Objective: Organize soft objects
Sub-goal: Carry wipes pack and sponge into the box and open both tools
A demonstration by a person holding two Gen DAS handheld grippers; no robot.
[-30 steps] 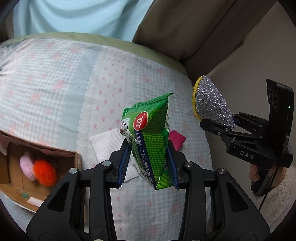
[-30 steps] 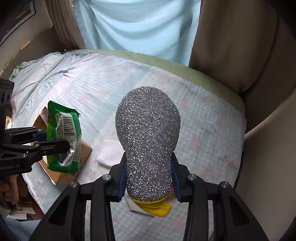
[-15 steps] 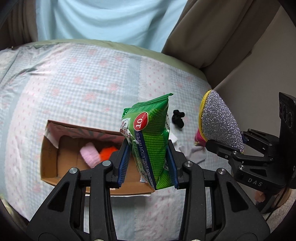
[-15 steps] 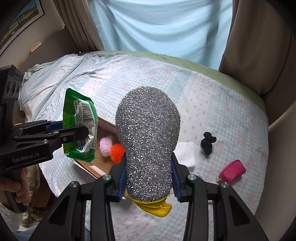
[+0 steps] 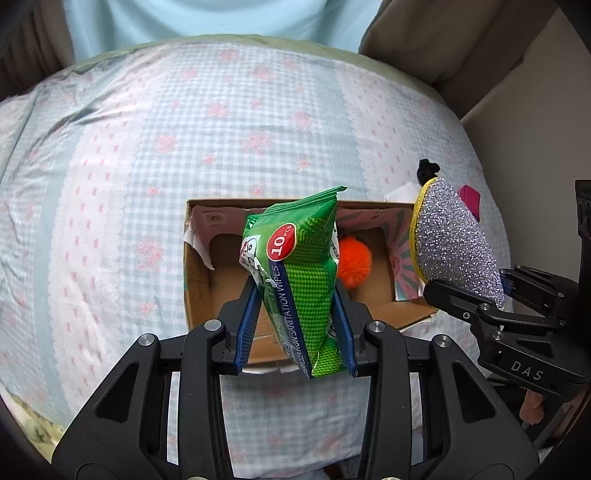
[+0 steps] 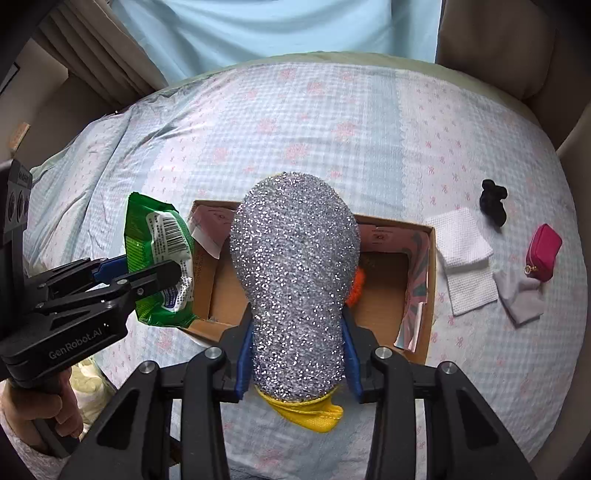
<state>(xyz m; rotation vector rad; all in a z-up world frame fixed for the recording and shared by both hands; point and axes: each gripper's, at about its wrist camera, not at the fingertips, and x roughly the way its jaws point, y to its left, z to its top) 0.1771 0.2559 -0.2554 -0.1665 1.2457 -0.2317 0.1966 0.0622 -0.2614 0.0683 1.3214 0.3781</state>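
A bed [image 5: 229, 122] covered with a pale blue and pink checked sheet fills both views, with a light blue curtain [image 6: 273, 29] hung behind it. An open cardboard box [image 5: 197, 280] is set on the sheet, and an orange pompom [image 5: 354, 264] is seen lying inside it.

A green pack of wipes [image 5: 299, 280] is gripped between the blue pads of the left gripper [image 5: 297, 321], whose jaws are closed against its sides. The pack is held upright above the box, toward its left part as seen from the right wrist. A silver glitter sponge [image 6: 295, 280] with a yellow backing is clamped in the right gripper [image 6: 297, 354], the jaws pressed tight on its narrower end; it is held over the middle of the box.

To the right of the box, a white cloth [image 6: 467, 258] is laid on the sheet, just beside the box wall. A grey cloth [image 6: 521, 295] is spread next to it, touched at its upper edge by a small pink pouch [image 6: 545, 253]. A black object [image 6: 493, 201] is seen beyond the white cloth, apart from the box.
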